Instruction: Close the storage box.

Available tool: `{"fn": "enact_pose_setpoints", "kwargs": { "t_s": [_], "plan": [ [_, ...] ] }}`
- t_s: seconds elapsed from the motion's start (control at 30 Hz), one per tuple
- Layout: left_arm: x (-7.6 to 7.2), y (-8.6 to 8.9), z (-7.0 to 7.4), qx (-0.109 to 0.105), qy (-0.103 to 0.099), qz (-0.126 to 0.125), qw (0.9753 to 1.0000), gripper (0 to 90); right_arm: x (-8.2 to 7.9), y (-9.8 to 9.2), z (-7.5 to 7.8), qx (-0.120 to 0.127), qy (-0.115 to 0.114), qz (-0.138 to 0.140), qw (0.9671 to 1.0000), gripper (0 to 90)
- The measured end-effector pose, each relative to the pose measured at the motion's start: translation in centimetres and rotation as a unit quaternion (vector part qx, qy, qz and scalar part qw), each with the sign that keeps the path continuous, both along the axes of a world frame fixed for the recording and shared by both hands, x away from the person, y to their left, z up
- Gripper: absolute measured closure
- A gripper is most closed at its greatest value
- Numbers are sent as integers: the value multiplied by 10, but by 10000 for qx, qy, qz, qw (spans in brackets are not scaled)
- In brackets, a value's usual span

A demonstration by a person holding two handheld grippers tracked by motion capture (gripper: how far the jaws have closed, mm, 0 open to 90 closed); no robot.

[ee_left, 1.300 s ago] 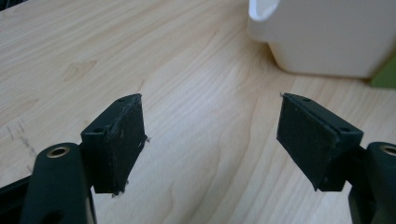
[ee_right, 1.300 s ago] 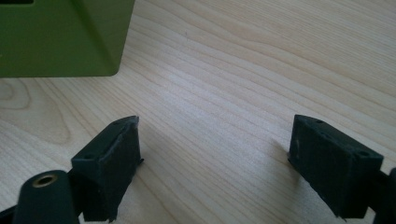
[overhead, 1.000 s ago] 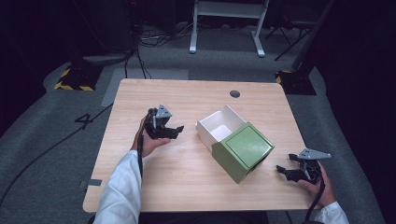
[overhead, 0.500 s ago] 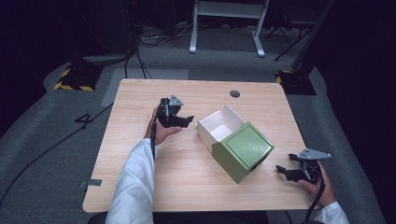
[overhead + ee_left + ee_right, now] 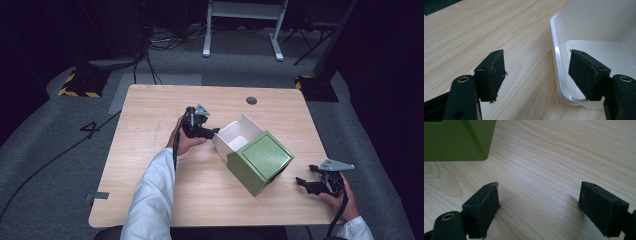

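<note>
Item: open white glossy rigid box tray (image 5: pixel 235 140), likely light and slippery, best gripped by its thin wall; left gripper (image 5: pixel 536 75) agape astride it, right gripper (image 5: pixel 539 207) agape, empty.

A light wooden table (image 5: pixel 150 165) carries a white box (image 5: pixel 235 137) touching a green box (image 5: pixel 260 160).

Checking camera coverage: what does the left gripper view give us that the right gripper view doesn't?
Left gripper view: the white box, open and empty inside, its glossy rim between the open jaws of the left gripper.
Right gripper view: a corner of the green lid, standing apart from the open jaws of the right gripper.
Both: the wooden table under the jaws, and nothing held.
</note>
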State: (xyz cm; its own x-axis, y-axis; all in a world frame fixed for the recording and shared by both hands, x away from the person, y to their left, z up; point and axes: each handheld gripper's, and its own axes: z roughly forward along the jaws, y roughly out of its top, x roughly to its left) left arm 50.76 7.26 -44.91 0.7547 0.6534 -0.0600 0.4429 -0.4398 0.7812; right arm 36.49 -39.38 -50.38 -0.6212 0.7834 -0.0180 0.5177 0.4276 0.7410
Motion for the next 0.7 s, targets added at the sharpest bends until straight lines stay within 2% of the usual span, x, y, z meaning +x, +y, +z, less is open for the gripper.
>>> {"fn": "enact_pose_setpoints", "kwargs": {
  "t_s": [0.07, 0.17, 0.23, 0.27, 0.33, 0.4, 0.43, 0.7],
  "plan": [
    [2, -6, -6, 10, 154, -118, 9998, 328, 0, 0, 0, -1, -2, 1, 10000, 165],
    [3, -9, -11, -171, 318, -259, 9990, 367, 0, 0, 0, 1, 0, 1, 10000, 165],
    [2, -11, -14, -263, 370, -412, 9981, 426, 0, 0, 0, 1, 0, 0, 10000, 165],
    [2, -11, -14, -263, 370, -412, 9981, 452, 0, 0, 0, 1, 0, 0, 10000, 165],
    [0, -15, -16, -348, 497, -602, 9963, 498, 0, 0, 0, 6, 5, 6, 10000, 165],
    [-2, -20, -18, -375, 530, -762, 9950, 528, 0, 0, 0, 4, 4, 6, 10000, 165],
    [-2, -20, -18, -375, 530, -762, 9950, 531, 0, 0, 0, 4, 4, 6, 10000, 165],
    [-18, -46, -17, -419, 510, -1159, 9911, 538, 0, 0, 0, 10, 19, 2, 10000, 165]
  ]
}}
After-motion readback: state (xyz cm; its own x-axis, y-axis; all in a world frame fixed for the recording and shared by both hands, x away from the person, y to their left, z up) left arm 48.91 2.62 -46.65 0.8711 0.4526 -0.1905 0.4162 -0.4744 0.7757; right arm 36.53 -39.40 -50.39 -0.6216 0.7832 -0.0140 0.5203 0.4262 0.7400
